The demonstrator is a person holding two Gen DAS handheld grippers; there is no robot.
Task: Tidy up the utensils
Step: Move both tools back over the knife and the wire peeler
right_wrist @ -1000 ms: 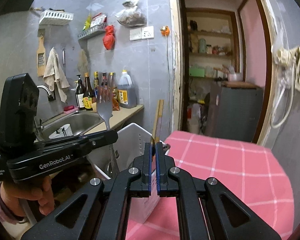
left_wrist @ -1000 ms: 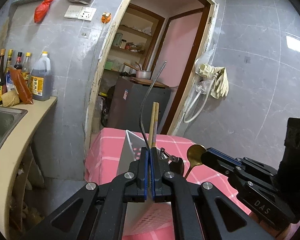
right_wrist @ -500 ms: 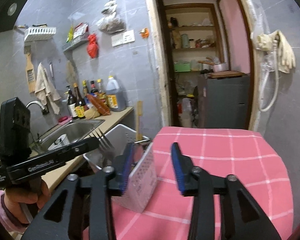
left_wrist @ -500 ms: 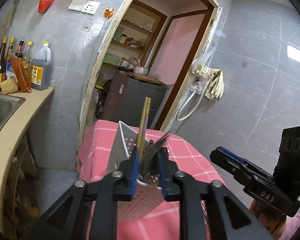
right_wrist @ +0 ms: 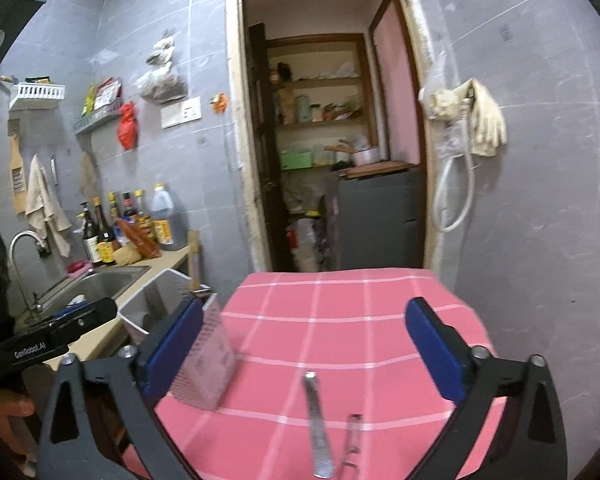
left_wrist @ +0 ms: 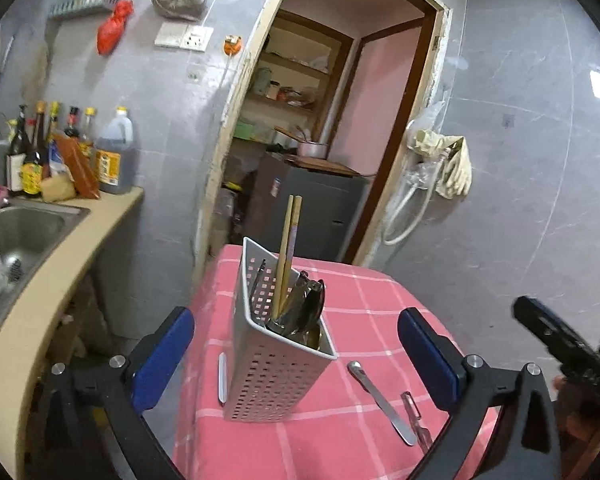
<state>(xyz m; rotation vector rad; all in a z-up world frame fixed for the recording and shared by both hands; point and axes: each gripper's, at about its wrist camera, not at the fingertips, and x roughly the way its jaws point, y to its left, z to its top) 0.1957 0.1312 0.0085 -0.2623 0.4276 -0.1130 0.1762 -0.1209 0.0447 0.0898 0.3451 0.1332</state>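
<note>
A grey perforated utensil holder [left_wrist: 274,364] stands on the pink checked table [left_wrist: 360,312]. It holds a pair of wooden chopsticks [left_wrist: 287,248] and metal cutlery [left_wrist: 308,312]. A metal utensil handle [left_wrist: 380,402] and a thinner metal tool [left_wrist: 416,420] lie to its right. A third utensil [left_wrist: 221,378] lies to its left. My left gripper [left_wrist: 296,354] is open and empty, in front of the holder. My right gripper [right_wrist: 306,348] is open and empty above the two loose utensils [right_wrist: 318,424], with the holder [right_wrist: 180,328] at its left.
A counter [left_wrist: 60,280] with a steel sink [left_wrist: 16,236] and several bottles [left_wrist: 60,148] runs along the left. An open doorway [right_wrist: 332,152] with a dark cabinet [right_wrist: 380,216] lies beyond the table. Gloves [right_wrist: 482,118] and a hose hang on the right wall.
Both grippers were shut on cutlery over the holder, then opened. The fork and spoon now sit in the holder. Both grippers have pulled back and up.
</note>
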